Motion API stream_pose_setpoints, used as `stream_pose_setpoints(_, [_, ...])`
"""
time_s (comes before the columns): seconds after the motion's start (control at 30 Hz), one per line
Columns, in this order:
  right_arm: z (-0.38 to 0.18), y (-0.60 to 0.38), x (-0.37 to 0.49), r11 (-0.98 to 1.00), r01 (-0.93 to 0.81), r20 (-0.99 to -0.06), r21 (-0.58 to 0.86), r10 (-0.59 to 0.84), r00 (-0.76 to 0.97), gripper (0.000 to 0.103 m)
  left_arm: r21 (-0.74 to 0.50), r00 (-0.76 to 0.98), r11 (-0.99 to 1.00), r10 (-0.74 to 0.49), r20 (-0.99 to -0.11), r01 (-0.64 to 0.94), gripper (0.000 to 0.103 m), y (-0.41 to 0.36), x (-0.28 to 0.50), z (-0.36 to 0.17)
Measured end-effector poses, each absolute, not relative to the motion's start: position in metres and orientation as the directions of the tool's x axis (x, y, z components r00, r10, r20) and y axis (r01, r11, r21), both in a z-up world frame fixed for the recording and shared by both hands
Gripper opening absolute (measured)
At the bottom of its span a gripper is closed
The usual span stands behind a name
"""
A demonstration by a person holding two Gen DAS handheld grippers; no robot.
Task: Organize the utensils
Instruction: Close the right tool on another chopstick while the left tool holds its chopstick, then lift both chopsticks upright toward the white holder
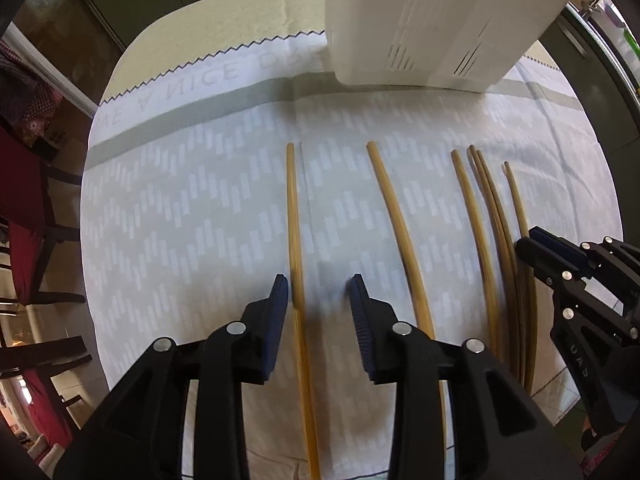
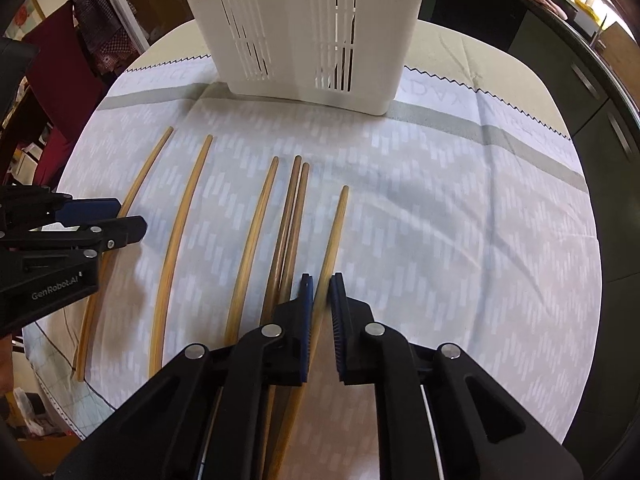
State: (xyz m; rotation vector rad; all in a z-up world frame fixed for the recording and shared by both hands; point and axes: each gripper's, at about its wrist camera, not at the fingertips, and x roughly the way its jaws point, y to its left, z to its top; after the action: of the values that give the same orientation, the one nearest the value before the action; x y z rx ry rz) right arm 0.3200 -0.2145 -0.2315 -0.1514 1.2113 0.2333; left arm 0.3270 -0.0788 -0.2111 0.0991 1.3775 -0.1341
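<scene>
Several wooden chopsticks lie side by side on a patterned white cloth (image 1: 192, 208). My left gripper (image 1: 319, 282) is open over the leftmost chopstick (image 1: 294, 220), which lies between the fingers close to the left pad. It also shows at the left edge of the right wrist view as the left gripper (image 2: 128, 216). My right gripper (image 2: 322, 280) is shut on the rightmost chopstick (image 2: 336, 224), with both pads against its shaft. In the left wrist view the right gripper (image 1: 527, 239) sits at the far right over that chopstick (image 1: 518, 200). A white slotted utensil holder (image 2: 308, 32) stands upright behind the row.
Between the two held-over sticks lie a single chopstick (image 2: 184, 216), another single one (image 2: 256, 220) and a touching pair (image 2: 292, 208). The cloth (image 2: 460, 220) is bare to the right. Dark chairs with red cushions (image 1: 24, 248) stand past the table's left edge.
</scene>
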Motion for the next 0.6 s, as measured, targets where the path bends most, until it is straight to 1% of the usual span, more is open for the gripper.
stream_pose_setpoints(0.03, [-0.232,-0.214,0.321,0.966,-0.259,-0.938,0.013,0.101,0.331,0.01,-0.009,0.185,0.988,-0.038,-0.982,0.152,0.022,-0.079,0.328,-0.211])
stream_pose_setpoints(0.07, [-0.232,-0.214,0.321,0.966,-0.259,-0.938,0.017,0.105,0.33,0.009,-0.008,0.187,0.988,-0.037,-0.982,0.154,0.011,-0.08,0.329,-0.21])
stream_pose_setpoints(0.13, [-0.231,-0.217,0.321,0.966,-0.258,-0.936,0.026,0.114,0.332,0.009,-0.015,0.186,0.989,-0.042,-0.982,0.146,0.006,-0.08,0.332,-0.211])
stream_pose_setpoints(0.33, [-0.221,-0.237,0.318,0.969,-0.23,-0.919,0.091,0.171,0.356,0.007,-0.013,0.24,0.991,-0.044,-0.97,0.13,0.006,-0.071,0.334,-0.201])
stream_pose_setpoints(0.5, [-0.19,-0.262,0.301,0.966,-0.226,-0.882,0.128,0.215,0.419,0.007,-0.015,0.316,0.992,-0.054,-0.947,0.127,0.006,-0.058,0.328,-0.175])
stream_pose_setpoints(0.6, [-0.165,-0.272,0.289,0.961,-0.226,-0.844,0.16,0.252,0.473,0.007,-0.022,0.365,0.991,-0.068,-0.928,0.129,0.006,-0.05,0.317,-0.155])
